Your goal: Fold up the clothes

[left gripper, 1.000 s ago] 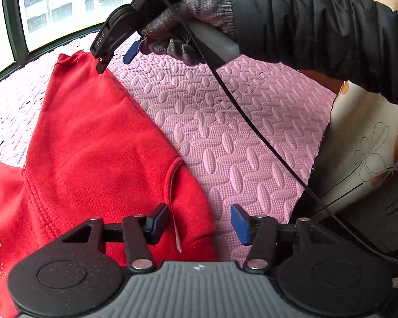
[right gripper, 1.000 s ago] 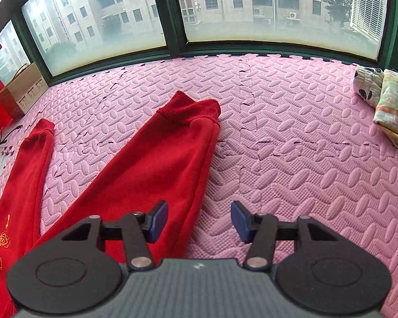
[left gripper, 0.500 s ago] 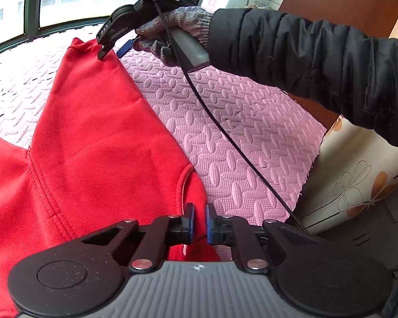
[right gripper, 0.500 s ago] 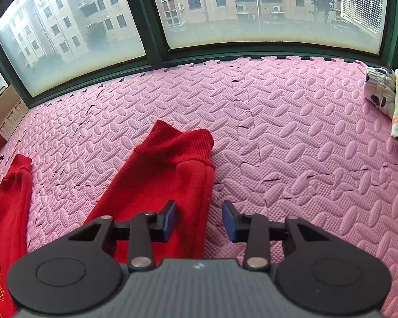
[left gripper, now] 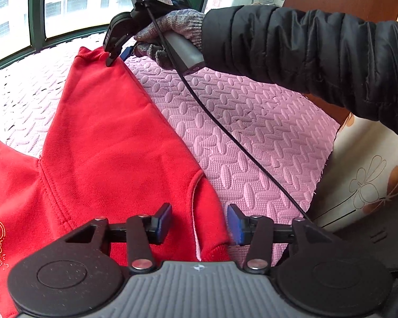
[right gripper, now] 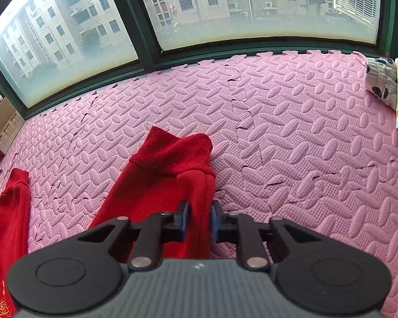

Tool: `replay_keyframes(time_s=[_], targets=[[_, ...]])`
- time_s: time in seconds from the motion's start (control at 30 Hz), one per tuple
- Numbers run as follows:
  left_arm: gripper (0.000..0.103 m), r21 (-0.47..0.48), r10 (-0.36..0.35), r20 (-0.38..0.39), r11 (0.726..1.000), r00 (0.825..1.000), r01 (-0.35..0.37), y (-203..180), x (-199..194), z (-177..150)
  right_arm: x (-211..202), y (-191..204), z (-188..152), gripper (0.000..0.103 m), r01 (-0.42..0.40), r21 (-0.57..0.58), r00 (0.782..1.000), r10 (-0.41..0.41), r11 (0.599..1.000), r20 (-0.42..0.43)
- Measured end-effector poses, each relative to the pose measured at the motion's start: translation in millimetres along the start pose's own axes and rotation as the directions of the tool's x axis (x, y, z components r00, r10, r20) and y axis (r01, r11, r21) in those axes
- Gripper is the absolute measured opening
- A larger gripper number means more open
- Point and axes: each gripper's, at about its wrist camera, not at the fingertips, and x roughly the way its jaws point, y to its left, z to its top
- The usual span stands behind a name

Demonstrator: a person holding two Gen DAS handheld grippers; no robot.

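Note:
Red trousers (left gripper: 111, 143) with gold embroidery lie spread on the pink foam mat (left gripper: 246, 132). My left gripper (left gripper: 199, 222) is open, its pads on either side of the waistband corner by the pocket. My right gripper (right gripper: 200, 222) is shut on the edge of the right leg just below its ribbed cuff (right gripper: 172, 148). In the left wrist view the right gripper (left gripper: 114, 55) shows at the far end of that leg, held by a gloved hand. The other leg (right gripper: 10, 212) lies flat at the left.
Windows with a green frame (right gripper: 199, 50) border the mat's far side. Folded patterned cloth (right gripper: 390, 92) lies at the right edge. A cardboard box (right gripper: 5, 127) stands at the far left. A flowered cabinet (left gripper: 371, 180) stands right of the mat's edge, and a black cable (left gripper: 225, 129) hangs from the right gripper.
My right gripper moved toward the cuff and shut on the leg's edge. My left gripper shut half a second ago and has opened again over the waistband corner.

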Motion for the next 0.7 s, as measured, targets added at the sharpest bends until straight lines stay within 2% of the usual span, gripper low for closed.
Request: replay_keyframes(time_s=[0.13,0.23,0.27,0.3,0.33,0.47,0.57,0.7], targets=[[0.050,0.036,0.010,-0.022,0.999,1.000,-0.009,-8,10,-1,-2,-3,2,0.011,0.005,0.008,1.000,-0.005,1.000,0.004],[0.048,0.111,0.047,-0.021,0.993,0.999,-0.044,-16,15,-4,-1,-4,3,0.011,-0.012,0.008,1.000,0.012,1.000,-0.004],[0.047,0.125,0.057,-0.018,0.991,0.998,-0.055,-18,15,-5,-1,-5,3,0.012,-0.024,0.010,1.000,0.024,1.000,-0.010],[0.044,0.139,0.068,-0.014,0.988,0.998,-0.065,-19,16,-6,-1,-5,2,0.016,-0.024,0.011,1.000,0.024,1.000,-0.012],[0.042,0.133,0.069,-0.013,0.989,0.998,-0.067,-17,16,-5,0,-5,2,0.019,-0.024,0.012,1.000,0.024,1.000,-0.014],[0.016,0.071,0.050,-0.008,0.996,0.999,-0.050,-5,13,1,3,-5,-1,0.021,-0.043,0.018,0.999,0.043,0.999,-0.009],[0.014,-0.004,0.007,0.011,1.000,1.000,-0.007,7,6,5,2,-6,-1,0.011,-0.047,0.035,0.999,0.047,0.998,-0.007],[0.013,-0.078,-0.028,0.075,0.996,0.997,0.034,18,-15,6,-7,-4,3,0.009,-0.039,0.056,0.999,0.039,0.998,0.011]])
